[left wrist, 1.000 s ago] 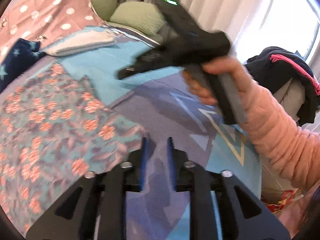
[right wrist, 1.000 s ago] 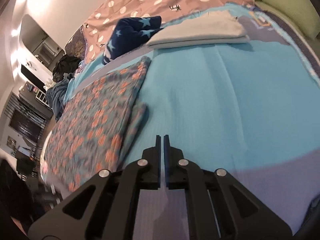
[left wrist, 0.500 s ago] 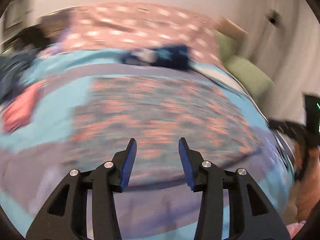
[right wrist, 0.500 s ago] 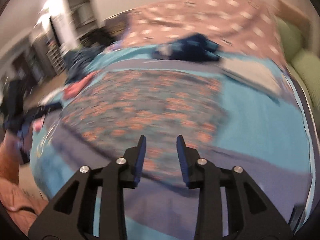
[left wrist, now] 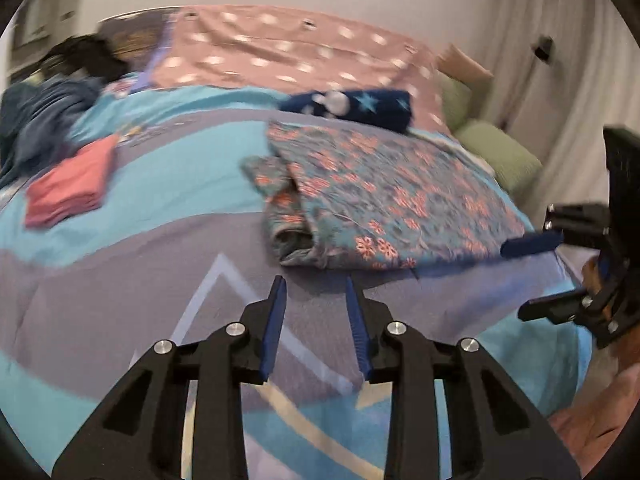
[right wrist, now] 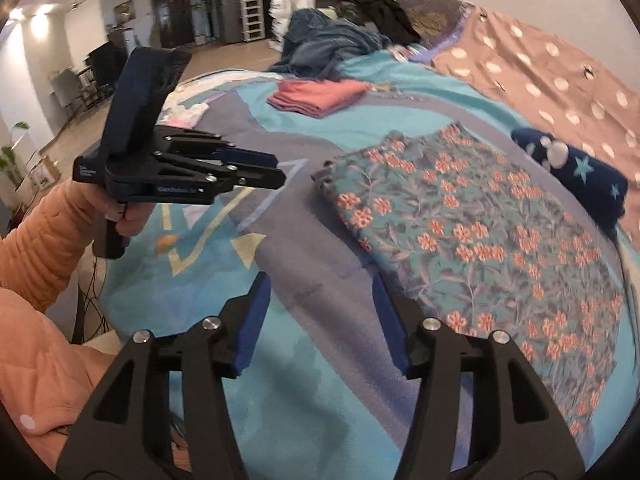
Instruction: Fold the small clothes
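A teal garment with orange flowers lies folded on the bed, also in the right wrist view. My left gripper is open and empty, just short of the garment's near edge; it also shows in the right wrist view. My right gripper is open and empty, next to the garment's near-left edge; in the left wrist view it shows at the right edge.
A folded pink garment lies on the bed at the left. A navy star-print garment lies behind the floral one. Dark clothes are piled at the far end. Green cushions sit at the right. The bed cover spreads under everything.
Both grippers have opened from shut or nearly shut. Both have swung round: the floral garment now lies ahead of each, and each gripper shows in the other's view.
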The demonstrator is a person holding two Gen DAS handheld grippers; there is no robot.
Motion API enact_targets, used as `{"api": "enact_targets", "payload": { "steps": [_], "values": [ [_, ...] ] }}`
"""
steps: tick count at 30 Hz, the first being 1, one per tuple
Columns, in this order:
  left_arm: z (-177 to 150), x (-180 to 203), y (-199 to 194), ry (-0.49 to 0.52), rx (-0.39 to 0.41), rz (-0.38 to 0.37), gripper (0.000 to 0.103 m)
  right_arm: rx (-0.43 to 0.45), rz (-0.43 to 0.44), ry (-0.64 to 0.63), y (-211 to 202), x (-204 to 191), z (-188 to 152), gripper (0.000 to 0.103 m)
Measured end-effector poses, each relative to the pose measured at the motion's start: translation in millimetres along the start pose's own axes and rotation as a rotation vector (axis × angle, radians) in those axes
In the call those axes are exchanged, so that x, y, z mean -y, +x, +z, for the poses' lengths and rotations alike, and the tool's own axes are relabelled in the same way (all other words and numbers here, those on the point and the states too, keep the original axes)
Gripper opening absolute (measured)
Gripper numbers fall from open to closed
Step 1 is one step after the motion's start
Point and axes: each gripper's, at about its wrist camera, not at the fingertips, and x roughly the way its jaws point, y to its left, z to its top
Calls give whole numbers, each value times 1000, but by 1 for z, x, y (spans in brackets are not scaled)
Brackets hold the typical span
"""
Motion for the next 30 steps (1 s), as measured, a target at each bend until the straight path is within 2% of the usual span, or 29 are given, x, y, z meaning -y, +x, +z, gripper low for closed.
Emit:
{"api": "enact_targets", "payload": {
  "steps": [2, 5, 8, 9, 11, 13, 15, 17, 21, 23, 25, 27, 28, 29, 30],
  "values": [
    [4, -3, 11, 33, -11, -22, 32, -21, -29, 53, 1, 4, -4, 61],
    [19, -13, 33, 79, -39, -113, 32, -41, -70, 127, 2, 10, -11, 65],
    [26, -16, 52, 110, -73, -172, 32, -60, -90, 189, 5, 17, -16, 65],
    [28, -18, 60, 110, -97, -206, 28, -65, -96, 201, 7, 18, -15, 66],
    [27, -23, 67, 81, -131, -291, 4, -78, -108, 211, 11, 19, -13, 66],
    [21, -27, 60, 85, -122, -348, 4, -87, -109, 205, 14, 19, -9, 68],
    [11, -33, 51, 97, -121, -356, 3, -100, -98, 186, 20, 19, -3, 69],
    [1, -41, 45, 57, -118, -354, 0, -112, -91, 161, 30, 18, 4, 69],
    [-3, -37, 29, 44, -68, -345, 0, -106, -91, 98, 50, 6, 23, 69],
    [-2, -36, 22, 47, -45, -338, 0, -91, -122, 32, 58, -7, 30, 69],
    [1, -43, 19, 35, -34, -301, 0, -84, -173, -39, 67, -19, 34, 69],
    [6, -52, 23, 7, -33, -272, 12, -89, -216, -95, 78, -29, 35, 69],
    [10, -59, 27, -24, -35, -250, 34, -99, -218, -109, 85, -33, 35, 69],
    [15, -69, 33, -72, -34, -242, 50, -105, -214, -114, 89, -34, 35, 69],
    [19, -76, 38, -103, -31, -257, 51, -110, -207, -118, 93, -36, 35, 69]
  ]
}}
